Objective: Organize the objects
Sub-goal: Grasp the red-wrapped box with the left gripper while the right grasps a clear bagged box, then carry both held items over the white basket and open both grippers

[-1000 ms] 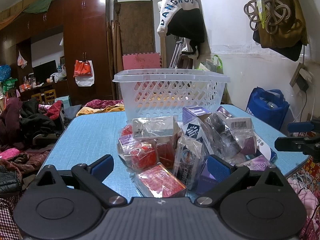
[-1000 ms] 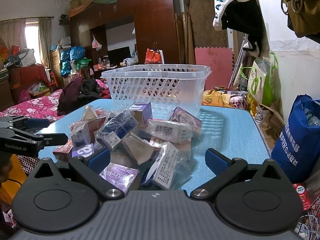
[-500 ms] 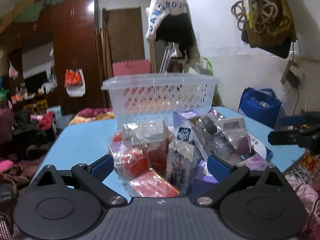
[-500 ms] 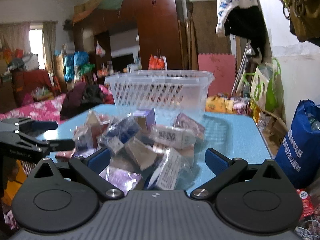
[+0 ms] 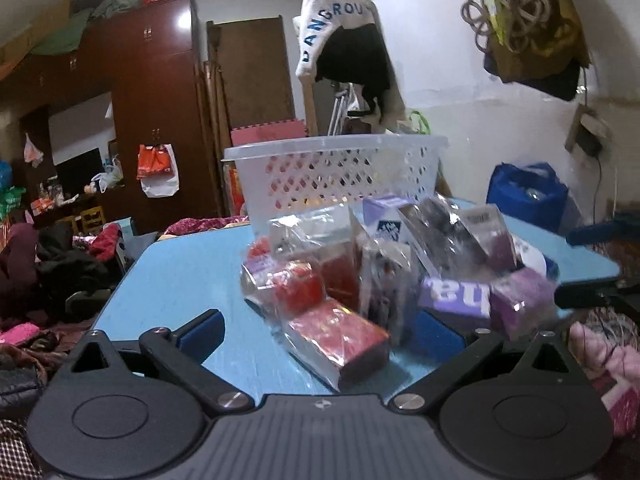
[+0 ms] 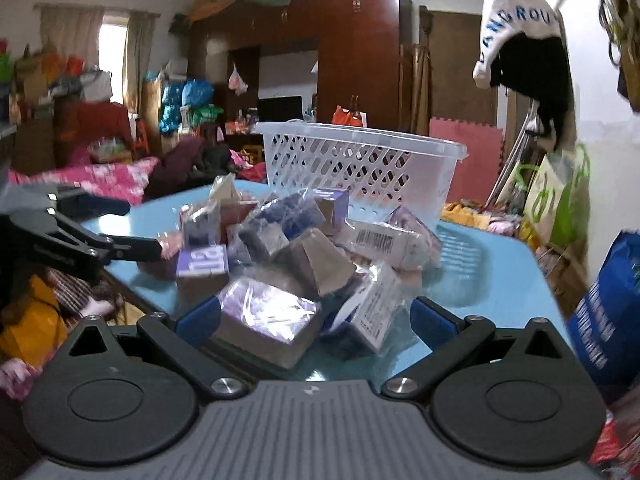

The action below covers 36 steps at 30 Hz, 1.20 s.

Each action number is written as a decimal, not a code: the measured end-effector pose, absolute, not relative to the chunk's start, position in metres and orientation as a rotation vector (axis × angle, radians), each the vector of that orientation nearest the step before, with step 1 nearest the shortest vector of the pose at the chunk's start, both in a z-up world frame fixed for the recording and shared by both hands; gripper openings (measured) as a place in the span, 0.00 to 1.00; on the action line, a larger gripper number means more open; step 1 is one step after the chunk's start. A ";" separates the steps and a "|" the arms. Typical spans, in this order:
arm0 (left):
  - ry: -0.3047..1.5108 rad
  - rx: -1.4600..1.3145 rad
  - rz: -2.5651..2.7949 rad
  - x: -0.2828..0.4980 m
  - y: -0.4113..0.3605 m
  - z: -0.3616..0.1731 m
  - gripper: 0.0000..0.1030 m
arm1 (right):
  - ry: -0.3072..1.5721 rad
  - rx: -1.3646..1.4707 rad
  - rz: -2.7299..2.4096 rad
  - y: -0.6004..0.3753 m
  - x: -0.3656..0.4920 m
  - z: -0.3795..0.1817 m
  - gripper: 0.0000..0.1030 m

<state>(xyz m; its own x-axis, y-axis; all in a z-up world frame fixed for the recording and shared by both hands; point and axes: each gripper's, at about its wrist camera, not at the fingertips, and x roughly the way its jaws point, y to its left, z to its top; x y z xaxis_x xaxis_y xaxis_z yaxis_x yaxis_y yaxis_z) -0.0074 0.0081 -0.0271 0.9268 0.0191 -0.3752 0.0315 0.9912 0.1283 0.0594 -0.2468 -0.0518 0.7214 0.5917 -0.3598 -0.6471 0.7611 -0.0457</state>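
A pile of small wrapped boxes lies on the blue table (image 5: 180,272). A white lattice basket (image 5: 336,172) stands behind the pile; it also shows in the right wrist view (image 6: 360,164). My left gripper (image 5: 318,332) is open, with a red wrapped box (image 5: 340,340) lying between its fingers. My right gripper (image 6: 314,320) is open, with a purple wrapped box (image 6: 268,324) and a white barcoded packet (image 6: 372,312) between its fingers. Neither gripper is closed on anything.
The right gripper shows at the right edge of the left wrist view (image 5: 600,236); the left gripper shows at the left of the right wrist view (image 6: 80,236). A blue bag (image 6: 608,308) stands right of the table. Clothes and furniture fill the room behind.
Both grippers have moved forward and down toward the pile, so boxes now lie between their fingers. The right wrist view has swung to the left.
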 end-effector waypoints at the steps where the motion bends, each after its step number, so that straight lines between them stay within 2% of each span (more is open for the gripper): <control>1: 0.383 0.134 -0.004 -0.007 0.008 -0.028 1.00 | 0.333 -0.163 0.686 -0.249 0.060 -0.051 1.00; 4: 0.382 0.105 -0.013 -0.005 0.011 -0.030 1.00 | 0.349 -0.072 0.699 -0.264 0.070 -0.049 0.98; 6: 0.389 0.102 -0.010 -0.005 0.013 -0.034 1.00 | 0.367 -0.025 0.690 -0.272 0.079 -0.050 0.91; 8: 0.394 0.101 -0.005 -0.006 0.014 -0.039 1.00 | 0.389 -0.010 0.669 -0.275 0.087 -0.052 0.76; 10: 0.397 0.093 -0.007 -0.004 0.015 -0.042 0.99 | 0.416 -0.006 0.657 -0.273 0.095 -0.057 0.68; 13: 0.408 0.087 -0.005 0.002 0.016 -0.047 0.98 | 0.453 0.042 0.667 -0.274 0.107 -0.063 0.63; 14: 0.409 0.091 0.001 0.005 0.015 -0.048 0.98 | 0.461 0.060 0.673 -0.276 0.109 -0.064 0.59; 20: 0.407 0.108 0.008 0.018 0.010 -0.057 0.93 | 0.514 0.083 0.698 -0.275 0.113 -0.072 0.52; 22: 0.408 0.089 -0.005 0.019 0.013 -0.057 0.87 | 0.509 0.078 0.698 -0.276 0.110 -0.071 0.49; 24: 0.403 0.086 -0.013 0.017 0.016 -0.056 0.70 | 0.505 0.064 0.692 -0.276 0.107 -0.070 0.46; 25: 0.404 0.084 -0.011 0.016 0.017 -0.055 0.68 | 0.499 0.063 0.684 -0.277 0.106 -0.070 0.42; 36: 0.353 0.049 0.013 0.007 0.036 -0.040 0.68 | 0.443 0.081 0.661 -0.290 0.107 -0.055 0.40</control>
<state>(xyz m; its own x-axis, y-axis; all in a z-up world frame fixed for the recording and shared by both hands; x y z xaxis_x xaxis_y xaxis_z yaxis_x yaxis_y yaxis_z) 0.0065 0.0357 -0.0396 0.9383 0.0214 -0.3453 -0.0043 0.9987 0.0500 0.1071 -0.2905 -0.0555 0.7001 0.6096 -0.3718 -0.5755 0.7900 0.2116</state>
